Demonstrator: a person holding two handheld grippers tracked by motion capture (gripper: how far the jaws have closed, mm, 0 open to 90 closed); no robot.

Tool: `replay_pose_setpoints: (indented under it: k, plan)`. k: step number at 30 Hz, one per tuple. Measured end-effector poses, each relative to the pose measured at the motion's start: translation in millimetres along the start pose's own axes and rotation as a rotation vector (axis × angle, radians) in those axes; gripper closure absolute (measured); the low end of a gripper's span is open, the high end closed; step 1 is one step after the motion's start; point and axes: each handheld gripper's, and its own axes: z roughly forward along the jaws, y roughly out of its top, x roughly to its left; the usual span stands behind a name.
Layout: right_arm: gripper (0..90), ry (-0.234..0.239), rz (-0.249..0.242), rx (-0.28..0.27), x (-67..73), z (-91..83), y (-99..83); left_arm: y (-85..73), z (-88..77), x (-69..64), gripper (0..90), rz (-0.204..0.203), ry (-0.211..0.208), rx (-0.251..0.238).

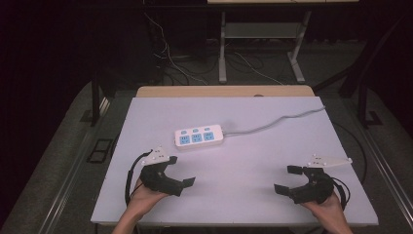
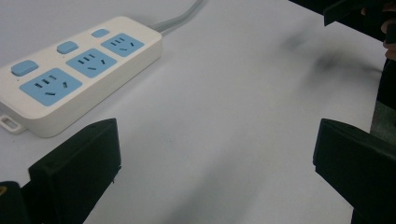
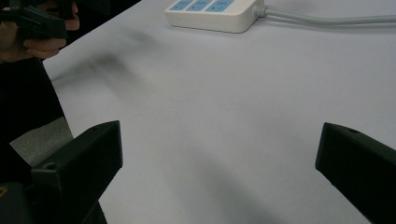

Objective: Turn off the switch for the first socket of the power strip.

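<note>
The power strip (image 1: 199, 136) looked rigid and light (its cord would drag); both grippers, left gripper (image 1: 179, 171) nearest it, right gripper (image 1: 286, 179) farther, gaped empty; grasp its long sides.

Left gripper (image 1: 181, 169): held in the person's left hand (image 1: 141, 197), forearm entering from the bottom edge; jaws spread wide, nothing between them, pointing toward the right gripper. Right gripper (image 1: 287, 178): held in the right hand (image 1: 327, 207), jaws likewise spread wide and empty, pointing back toward the left gripper. The two are well apart.
</note>
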Motion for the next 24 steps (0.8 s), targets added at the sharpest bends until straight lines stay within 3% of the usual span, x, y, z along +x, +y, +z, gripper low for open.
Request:
replay_pose_setpoints:
  k: [24]
  plan:
    - [0.4,-0.001,0.000,0.004,-1.1,-0.7,-0.7,36.9,16.9,11.2,0.0,0.045,-0.029,0.069]
